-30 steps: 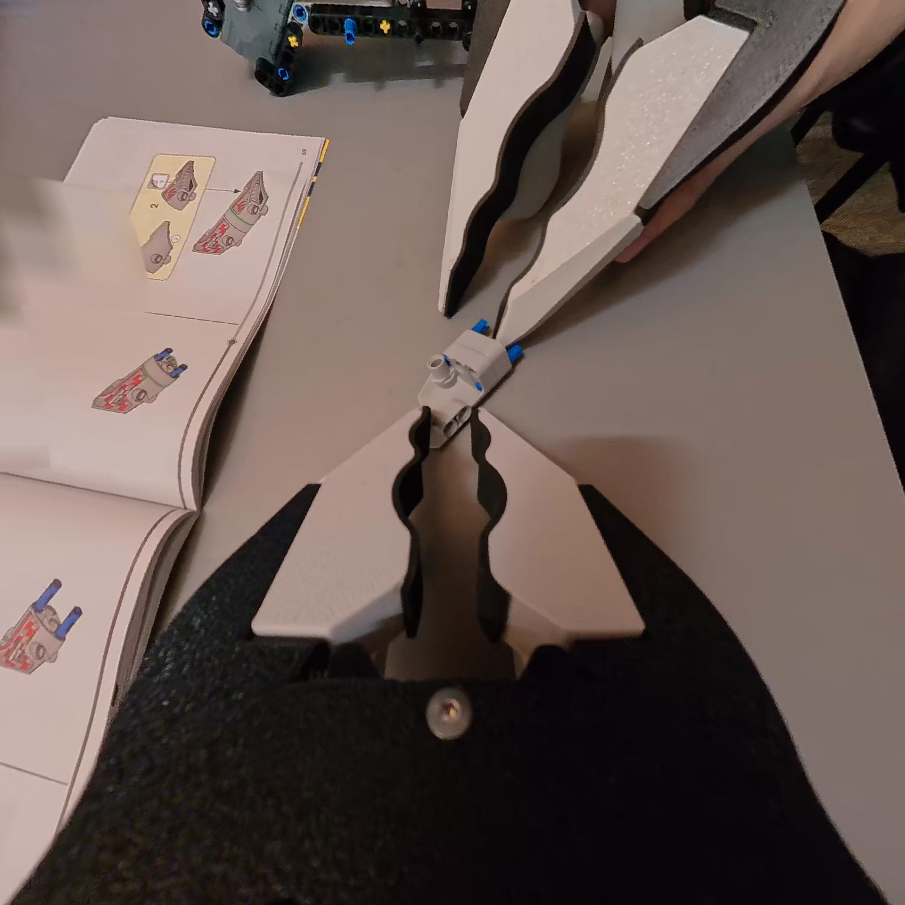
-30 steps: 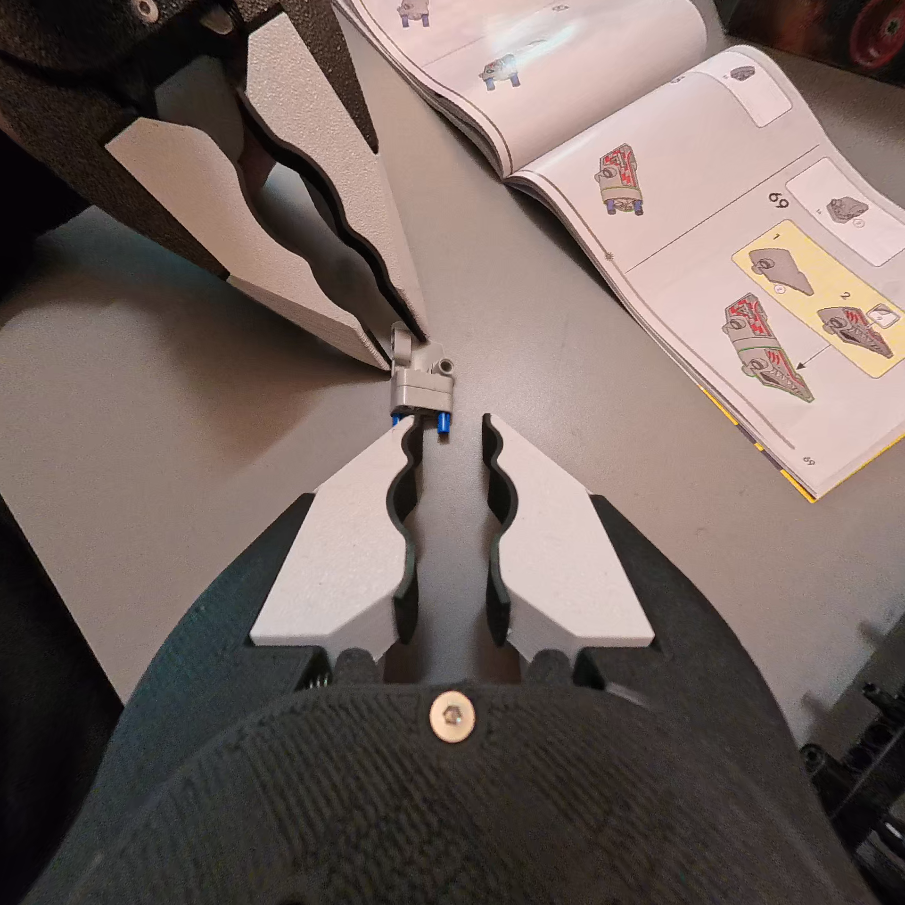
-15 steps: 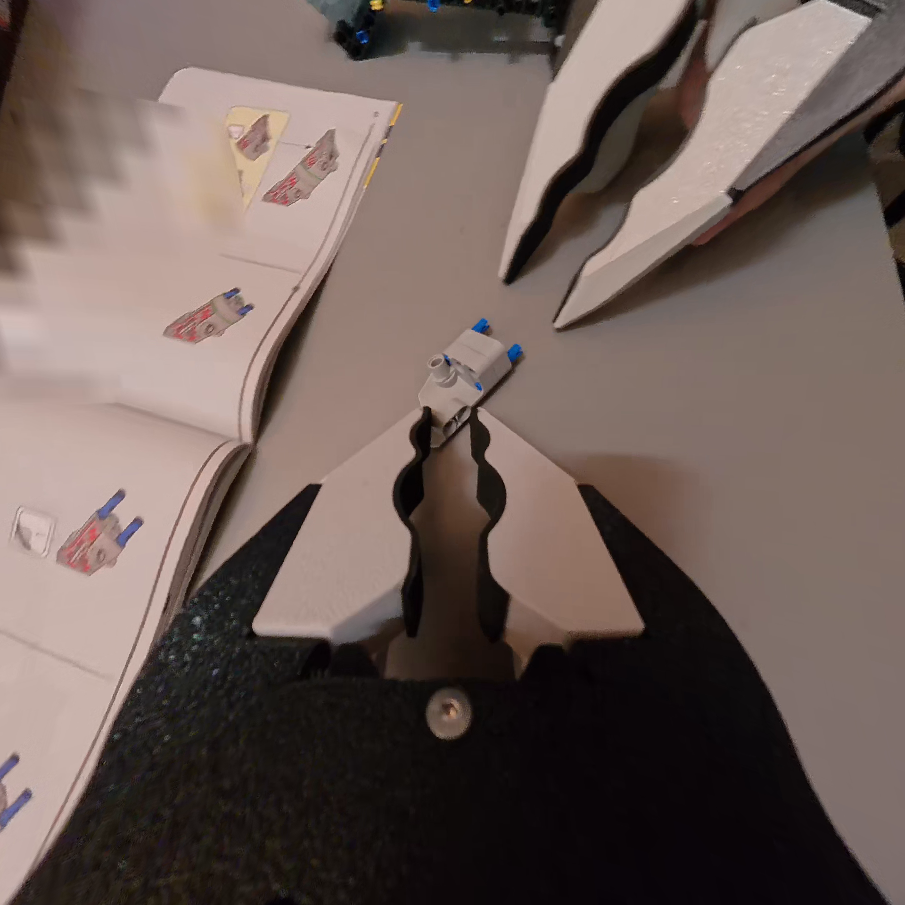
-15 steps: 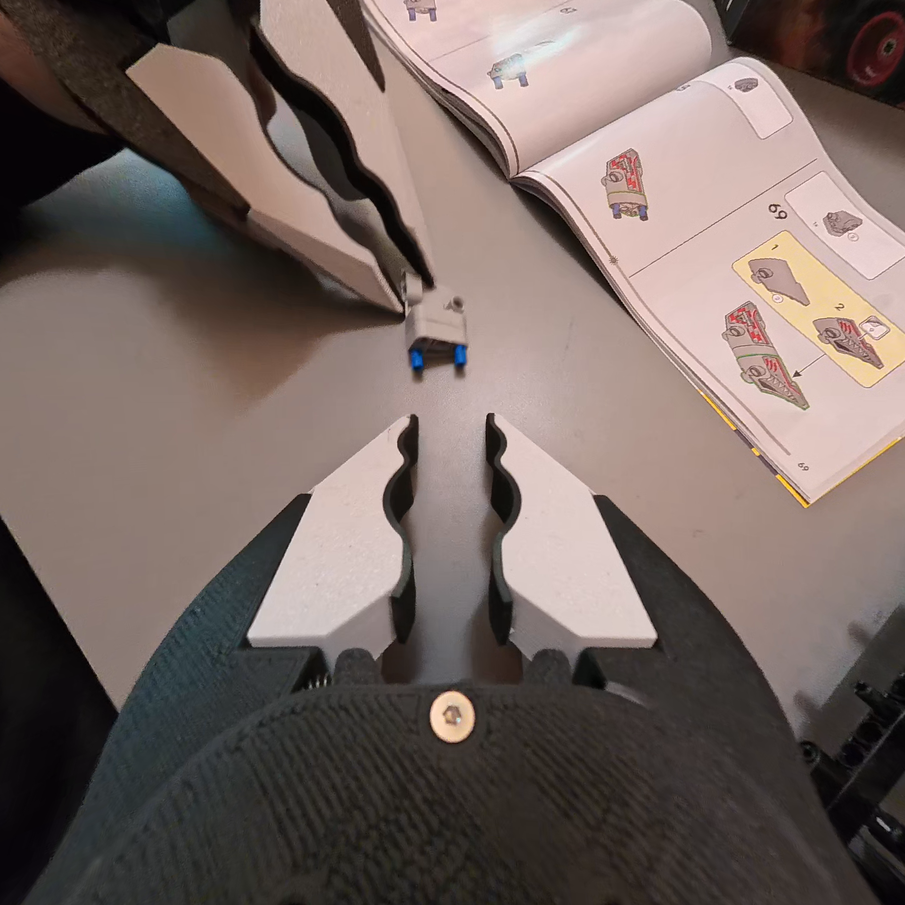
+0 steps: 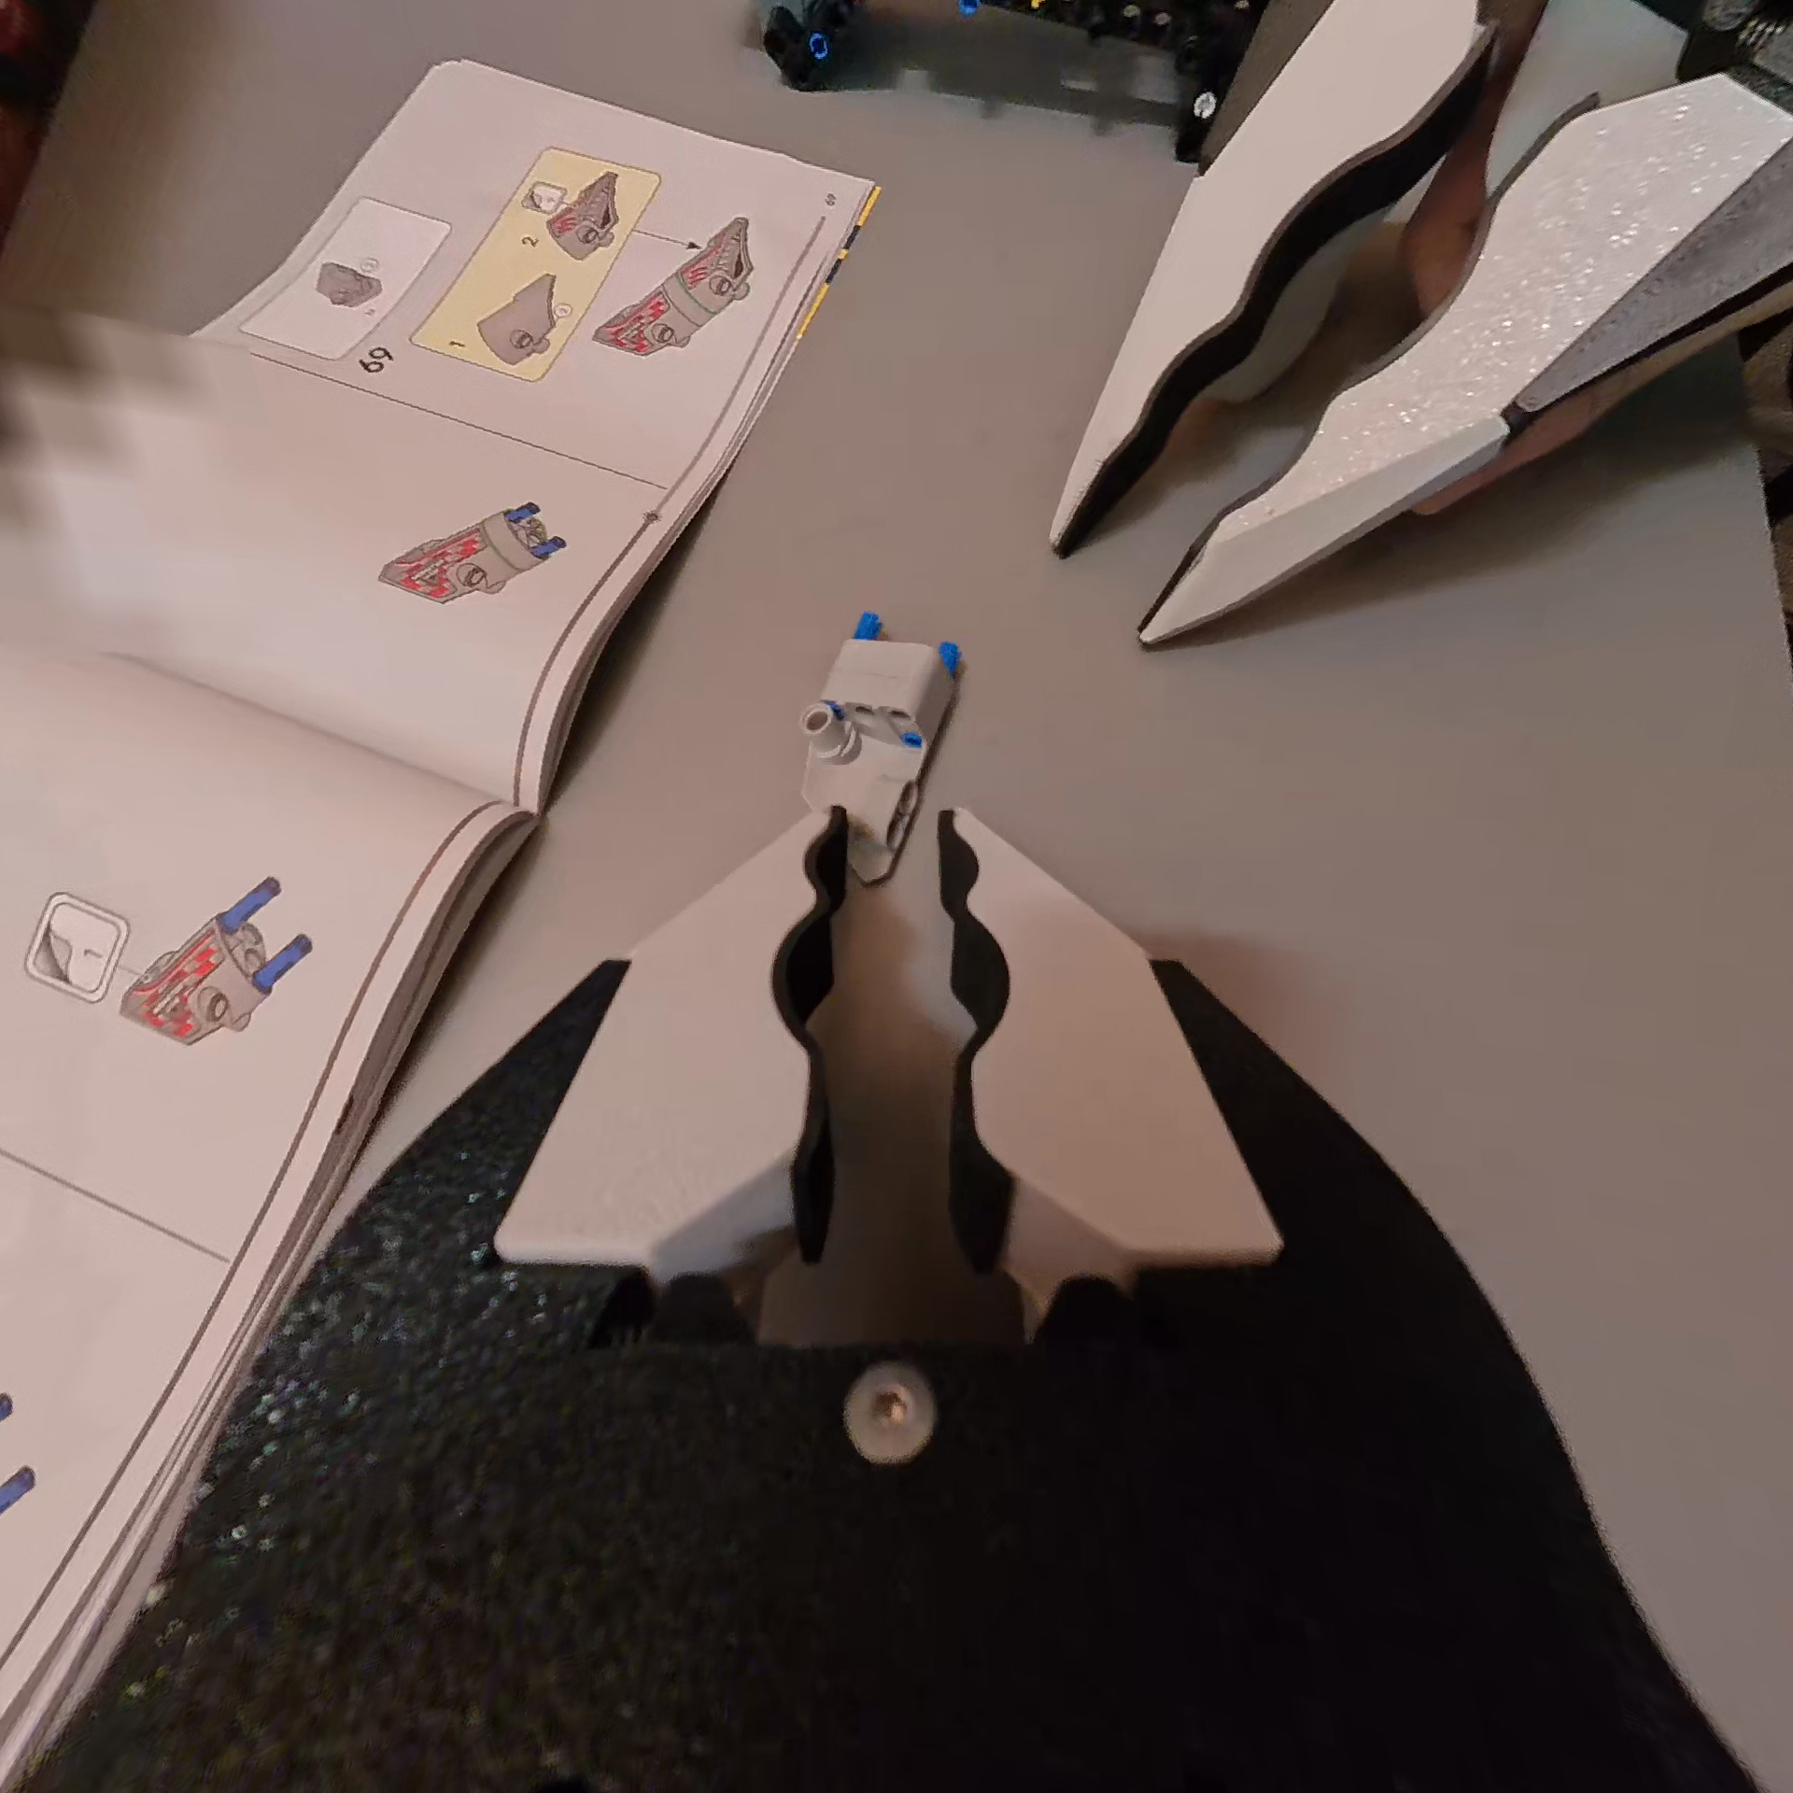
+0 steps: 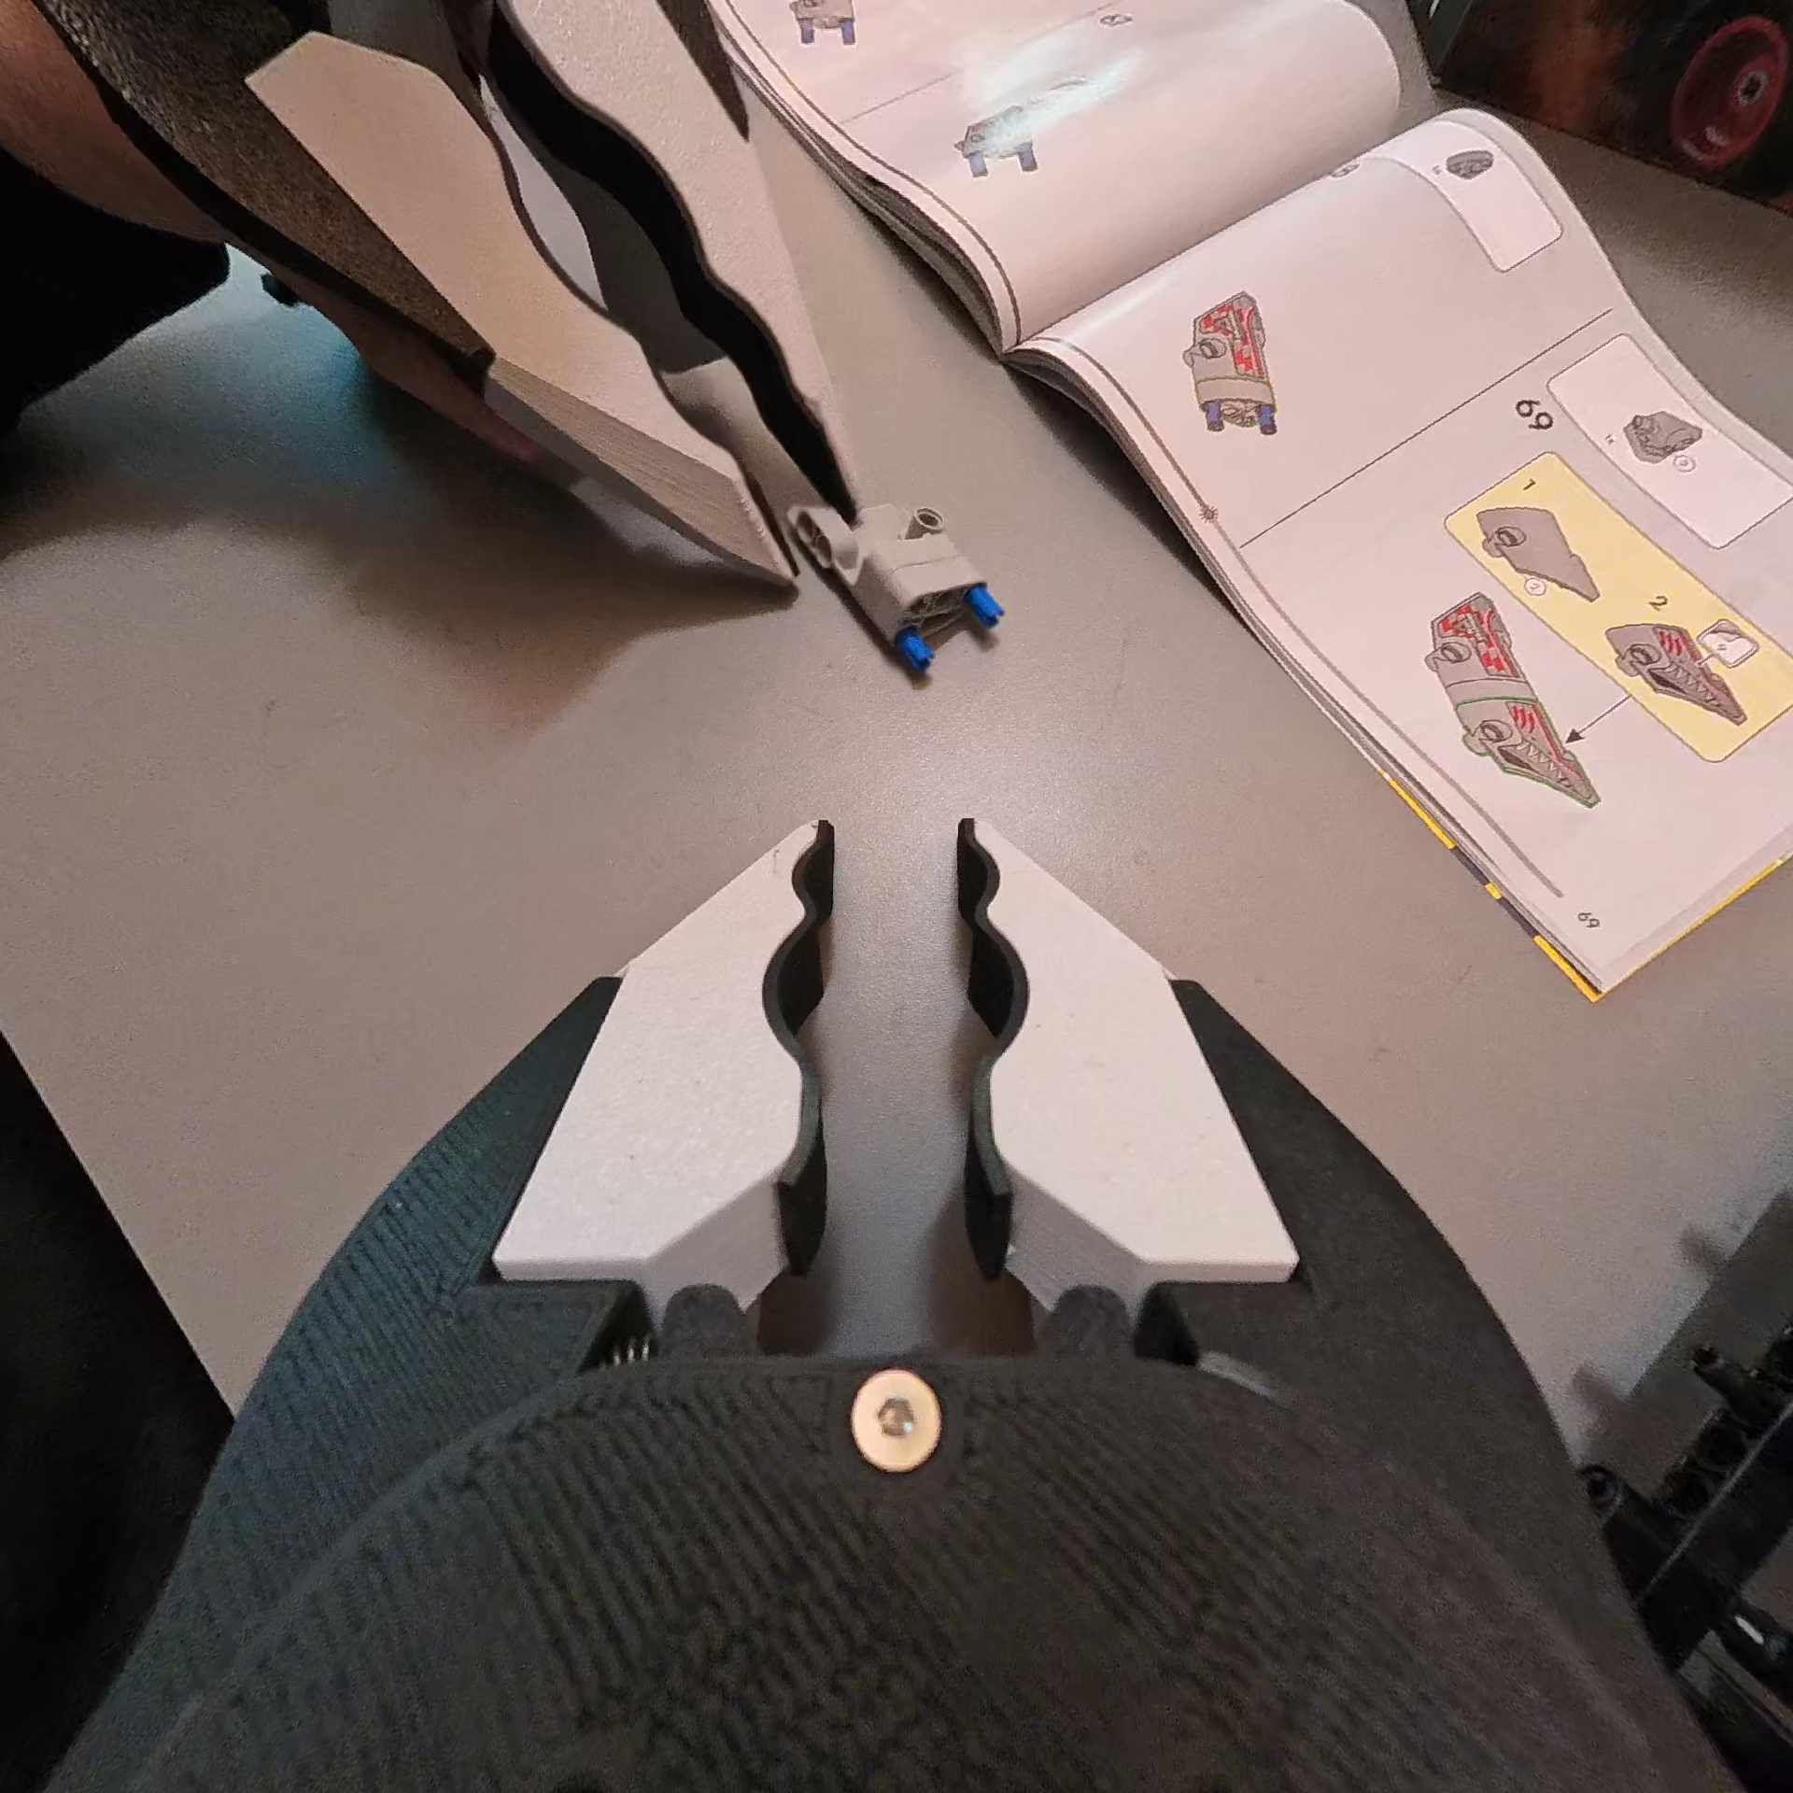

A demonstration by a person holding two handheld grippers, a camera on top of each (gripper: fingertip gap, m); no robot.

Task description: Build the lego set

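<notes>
At the far left of the grey tabletop [image 5: 1358,922] lies an open white paper instruction booklet [image 5: 291,679], its pages printed with small drawings of grey and red parts; part of it is blurred over in the left wrist view. From the right wrist view the same booklet [image 6: 1407,437] sits off to the right, well apart from the small piece.

Next along, near the middle of the table, lies the small light-grey plastic lego assembly with two blue pins [image 5: 878,723]. It lies flat on the surface, its long axis running straight away from the left gripper [image 5: 888,825]. The two blue pins stick out of its far end, pointing toward the right gripper [image 5: 1106,592], and its narrow holed end sits in the gap between the left gripper's pale wavy-edged fingers [image 5: 723,1019], close by the left one. Those fingers stand spread, with a gap showing beside the piece, so nothing is pinched.

In the right wrist view the assembly [image 6: 897,572] lies slanted, pins aimed down and right toward the camera. The right gripper [image 6: 895,830] hangs spread and empty, well short of the piece.

A dark lego build with blue and yellow bits [image 5: 970,39] lies at the table's far edge.
</notes>
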